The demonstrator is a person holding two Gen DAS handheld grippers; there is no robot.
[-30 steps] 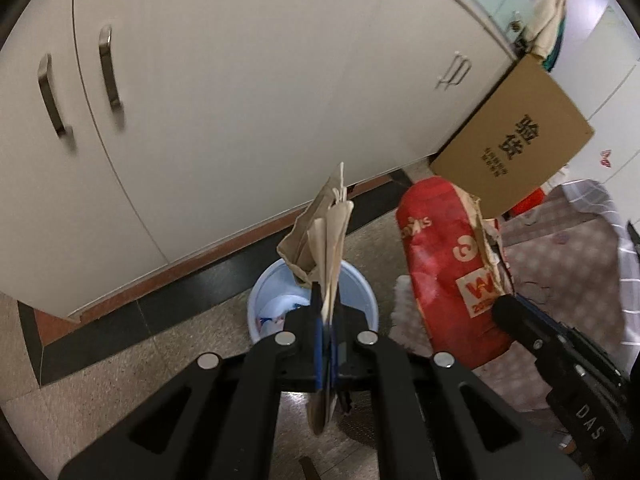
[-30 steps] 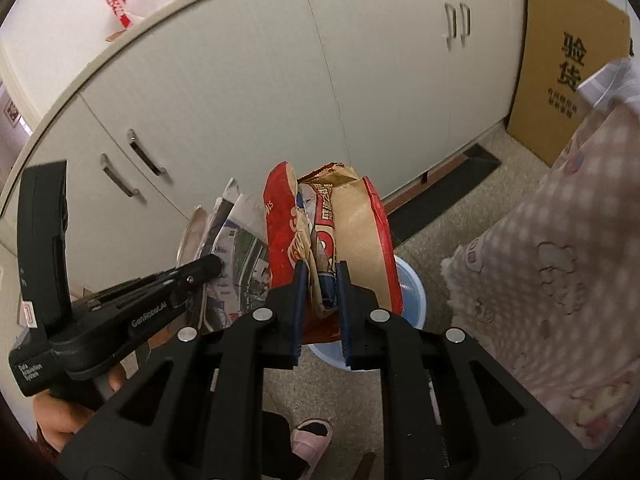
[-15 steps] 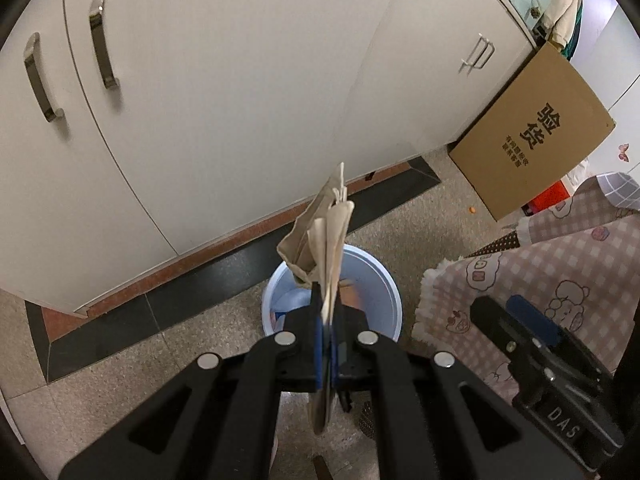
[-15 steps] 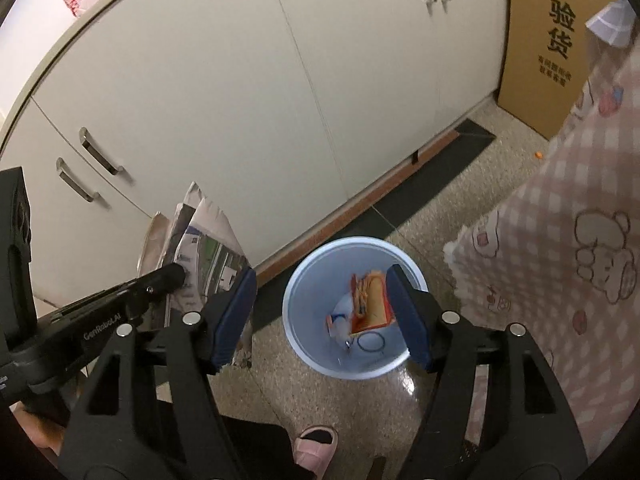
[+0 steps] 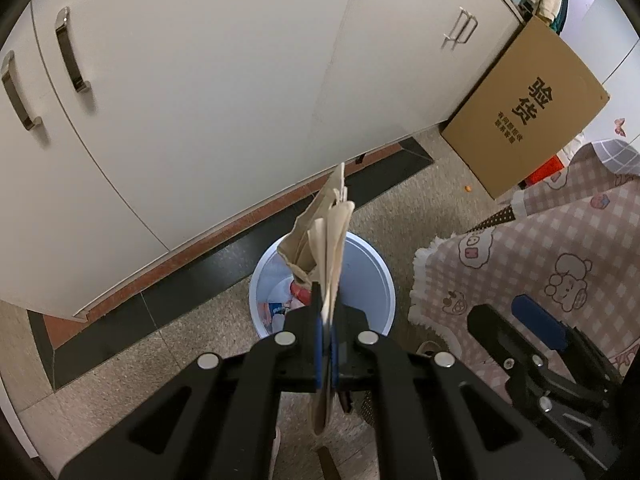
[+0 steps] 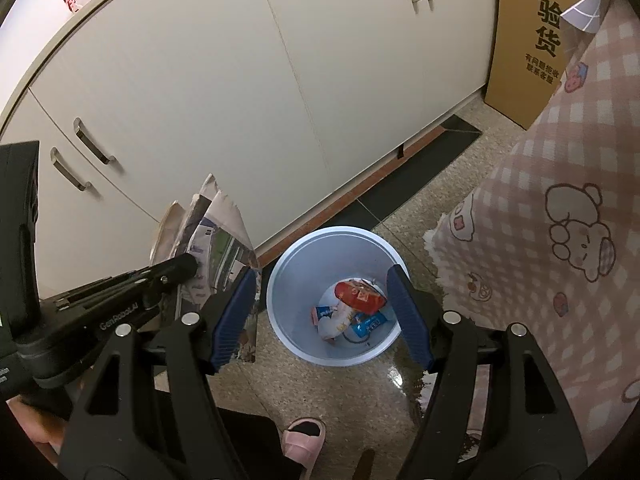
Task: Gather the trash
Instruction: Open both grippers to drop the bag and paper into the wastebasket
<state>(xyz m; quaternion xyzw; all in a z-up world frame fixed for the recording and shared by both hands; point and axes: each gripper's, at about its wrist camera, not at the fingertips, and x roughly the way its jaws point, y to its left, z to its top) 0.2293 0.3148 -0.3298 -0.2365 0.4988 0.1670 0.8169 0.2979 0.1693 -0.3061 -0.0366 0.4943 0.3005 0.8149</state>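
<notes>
Your left gripper [image 5: 325, 320] is clamped on a folded wad of newspaper [image 5: 326, 240], held upright over the pale blue waste bin [image 6: 280, 280]. Your right gripper [image 6: 320, 304] hangs above the same bin with its jaws spread wide and nothing between them (the red snack bag [image 6: 360, 295] lies inside, among other wrappers). The bin stands on the floor beside the white cabinets [image 6: 240, 100].

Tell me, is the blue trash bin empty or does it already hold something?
Not empty. The blue trash bin stands upright, and a red snack bag and other wrappers lie on its bottom.
</notes>
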